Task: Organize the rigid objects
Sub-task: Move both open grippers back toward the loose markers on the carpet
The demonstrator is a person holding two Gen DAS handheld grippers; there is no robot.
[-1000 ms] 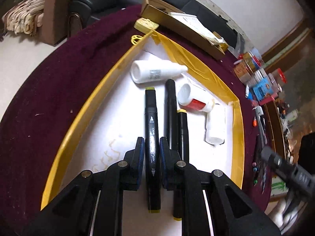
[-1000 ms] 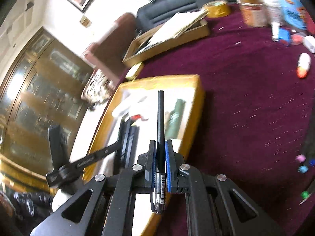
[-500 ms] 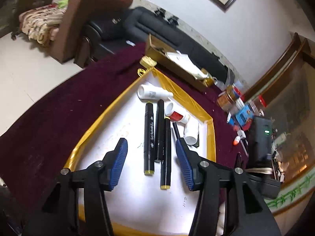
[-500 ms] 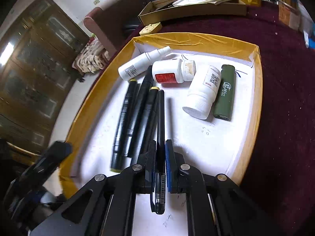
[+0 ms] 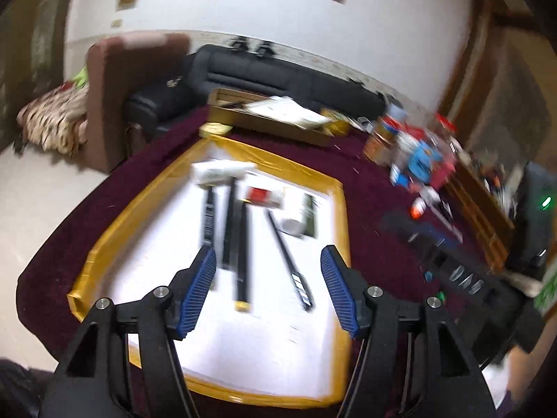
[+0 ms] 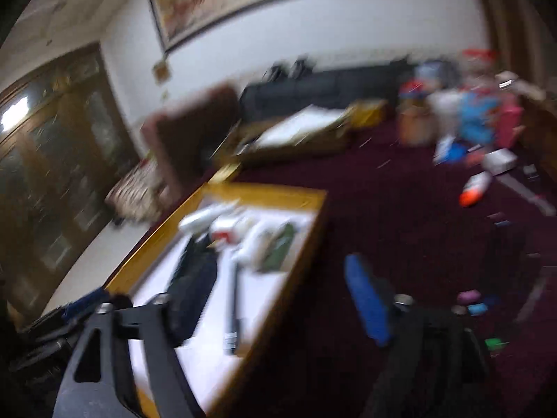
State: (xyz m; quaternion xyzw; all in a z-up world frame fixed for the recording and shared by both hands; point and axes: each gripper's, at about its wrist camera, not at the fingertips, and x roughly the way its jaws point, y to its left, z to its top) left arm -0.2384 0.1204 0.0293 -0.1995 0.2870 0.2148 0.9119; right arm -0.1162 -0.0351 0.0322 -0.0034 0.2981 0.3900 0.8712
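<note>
Both jaws opening, nothing between them: left gripper point(image 5: 268, 289), right gripper point(image 6: 264, 317). Risk: slim pen point(image 5: 290, 261) lies askew from markers point(image 5: 229, 230) near tray point(image 5: 343, 216) right edge; careless sweep knocks row crooked.

Mid-frame in the left wrist view, the gold-rimmed white tray point(image 5: 343, 223) sits on the maroon cloth table point(image 5: 369, 188). Inside, black markers point(image 5: 229, 226) lie left, a thin black pen point(image 5: 287, 254) right, white bottles point(image 5: 222, 172) behind them.
</note>
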